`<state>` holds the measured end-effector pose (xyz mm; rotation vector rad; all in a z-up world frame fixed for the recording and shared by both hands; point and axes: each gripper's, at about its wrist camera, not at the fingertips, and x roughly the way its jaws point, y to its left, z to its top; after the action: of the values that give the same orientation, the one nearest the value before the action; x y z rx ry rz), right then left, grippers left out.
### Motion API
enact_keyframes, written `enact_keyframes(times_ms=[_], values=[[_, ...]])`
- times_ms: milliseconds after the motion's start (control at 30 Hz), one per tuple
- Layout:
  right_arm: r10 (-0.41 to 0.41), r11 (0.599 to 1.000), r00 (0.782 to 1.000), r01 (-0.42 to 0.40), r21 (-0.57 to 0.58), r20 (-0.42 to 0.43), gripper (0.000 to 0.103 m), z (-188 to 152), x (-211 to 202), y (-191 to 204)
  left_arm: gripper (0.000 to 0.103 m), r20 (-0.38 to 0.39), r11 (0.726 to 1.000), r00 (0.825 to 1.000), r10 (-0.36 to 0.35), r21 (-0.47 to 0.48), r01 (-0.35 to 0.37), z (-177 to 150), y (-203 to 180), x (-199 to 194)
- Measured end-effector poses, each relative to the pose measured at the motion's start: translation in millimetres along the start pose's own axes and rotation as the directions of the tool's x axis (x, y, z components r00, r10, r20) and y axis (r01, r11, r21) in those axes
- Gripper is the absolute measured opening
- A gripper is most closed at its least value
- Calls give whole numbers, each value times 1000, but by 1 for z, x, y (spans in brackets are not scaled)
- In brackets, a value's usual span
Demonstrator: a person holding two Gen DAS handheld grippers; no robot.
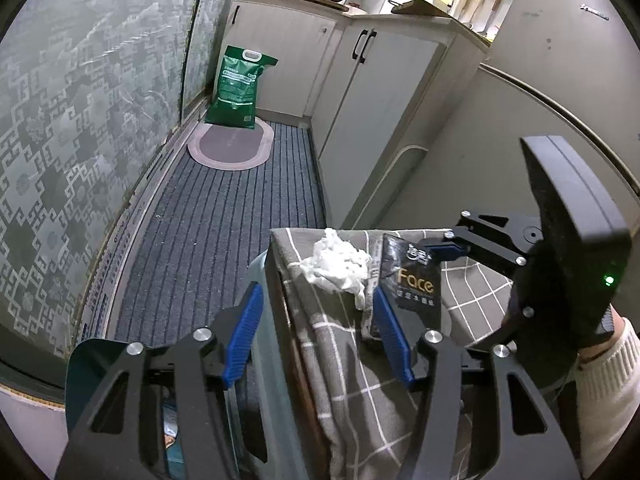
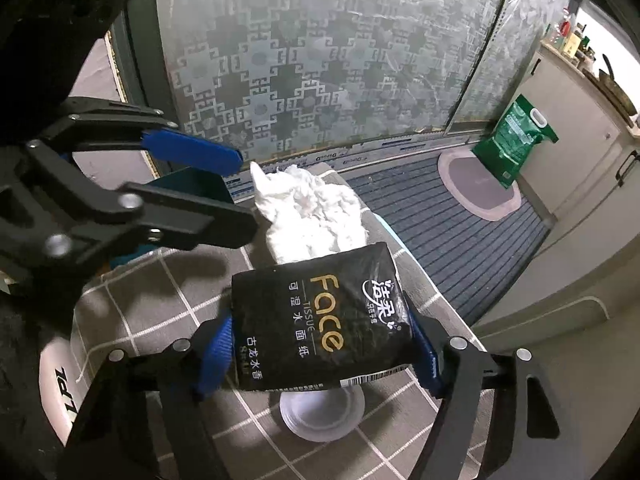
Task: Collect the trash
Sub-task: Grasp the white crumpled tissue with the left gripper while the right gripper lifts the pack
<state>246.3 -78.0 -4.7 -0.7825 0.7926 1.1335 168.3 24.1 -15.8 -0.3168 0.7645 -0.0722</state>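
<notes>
A black tissue pack (image 2: 320, 320) marked "Face" is gripped between the blue pads of my right gripper (image 2: 320, 344), just above the grey checked tablecloth (image 2: 168, 288). It also shows in the left wrist view (image 1: 412, 276). A crumpled white tissue (image 2: 312, 208) lies on the cloth at the table's edge, also seen in the left wrist view (image 1: 340, 266). My left gripper (image 1: 316, 340) is open, its jaws straddling the table corner close to the tissue. My right gripper (image 1: 444, 246) shows in the left wrist view.
A blue-green bin (image 1: 100, 364) stands below the table's edge beside the patterned glass door (image 1: 80, 140). A white lid (image 2: 320, 412) lies on the cloth. A green bag (image 1: 238, 88) and oval mat (image 1: 232, 144) sit on the striped floor by cabinets (image 1: 384, 100).
</notes>
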Motion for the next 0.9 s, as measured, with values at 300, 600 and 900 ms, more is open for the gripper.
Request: enact_keyframes(times_ms=[300, 600, 900], values=[[-29, 999, 997, 26, 45, 67, 73, -23, -44, 0, 48, -6, 1000, 1000, 4, 4, -4, 6, -11, 11], [-56, 987, 992, 38, 153, 116, 74, -49, -82, 5, 30, 3, 999, 999, 40, 26, -40, 9, -12, 19], [-81, 958, 986, 37, 283, 144, 73, -61, -99, 28, 12, 53, 997, 998, 36, 71, -40, 12, -15, 4]])
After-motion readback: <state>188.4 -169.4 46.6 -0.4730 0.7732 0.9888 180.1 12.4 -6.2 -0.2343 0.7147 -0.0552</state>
